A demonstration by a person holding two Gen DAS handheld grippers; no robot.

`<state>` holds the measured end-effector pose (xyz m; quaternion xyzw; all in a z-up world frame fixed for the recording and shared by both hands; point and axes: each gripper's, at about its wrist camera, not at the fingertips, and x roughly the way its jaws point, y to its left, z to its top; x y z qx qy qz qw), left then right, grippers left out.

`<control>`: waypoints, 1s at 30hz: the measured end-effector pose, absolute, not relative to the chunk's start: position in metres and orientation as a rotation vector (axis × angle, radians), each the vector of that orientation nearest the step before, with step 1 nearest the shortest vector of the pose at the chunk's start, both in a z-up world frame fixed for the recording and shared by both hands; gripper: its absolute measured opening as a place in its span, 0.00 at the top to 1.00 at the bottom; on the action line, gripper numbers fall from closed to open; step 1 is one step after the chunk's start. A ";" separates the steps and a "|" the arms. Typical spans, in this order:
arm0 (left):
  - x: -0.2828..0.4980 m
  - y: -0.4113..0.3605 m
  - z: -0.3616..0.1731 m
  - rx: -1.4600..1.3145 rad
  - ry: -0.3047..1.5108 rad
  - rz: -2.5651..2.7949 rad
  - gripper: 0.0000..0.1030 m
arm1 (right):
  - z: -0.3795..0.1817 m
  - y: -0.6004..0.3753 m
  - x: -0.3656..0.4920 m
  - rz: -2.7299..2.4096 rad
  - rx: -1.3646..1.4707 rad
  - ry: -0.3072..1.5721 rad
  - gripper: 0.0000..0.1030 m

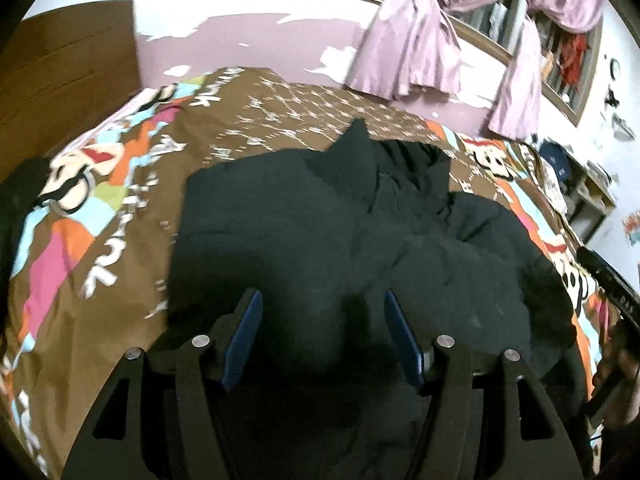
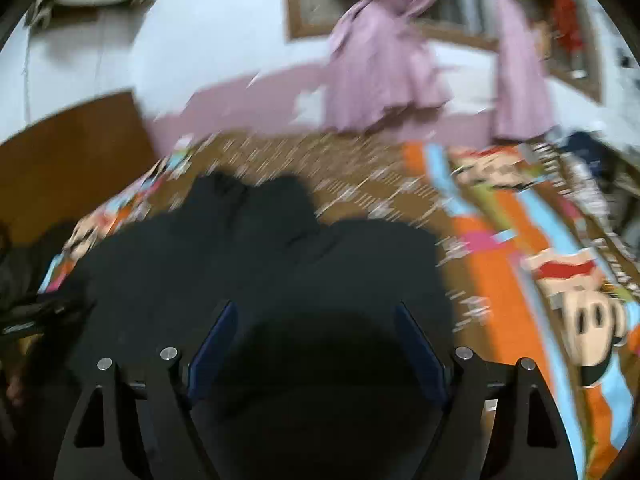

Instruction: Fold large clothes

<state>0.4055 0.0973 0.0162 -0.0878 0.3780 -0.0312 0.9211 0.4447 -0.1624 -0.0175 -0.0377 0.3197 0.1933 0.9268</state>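
A large black garment (image 1: 320, 220) lies spread and rumpled on a bed with a brown cartoon-print cover (image 1: 132, 208). My left gripper (image 1: 322, 300) is open above the garment's near part, with nothing between its blue pads (image 1: 244, 336). In the right wrist view the same black garment (image 2: 260, 264) lies on the bed cover (image 2: 500, 232). My right gripper (image 2: 314, 308) is open and empty above the garment's near right part. The right view is blurred by motion.
A wooden headboard (image 1: 68, 72) stands at the left. Purple curtains (image 1: 404, 52) hang on a window behind the bed. A cluttered shelf (image 1: 580, 184) stands at the far right. The other gripper (image 1: 612, 280) shows at the right edge.
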 end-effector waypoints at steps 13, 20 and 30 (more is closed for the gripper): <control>0.416 0.064 -0.049 0.080 0.877 -0.021 0.42 | -0.092 -0.138 0.460 0.395 -0.281 0.811 0.22; 0.430 0.055 -0.067 0.173 0.934 0.013 0.42 | -0.098 -0.136 0.458 0.394 -0.288 0.809 0.22; 0.421 0.070 -0.058 0.078 0.881 -0.050 0.38 | -0.085 -0.151 0.449 0.463 -0.181 0.731 0.19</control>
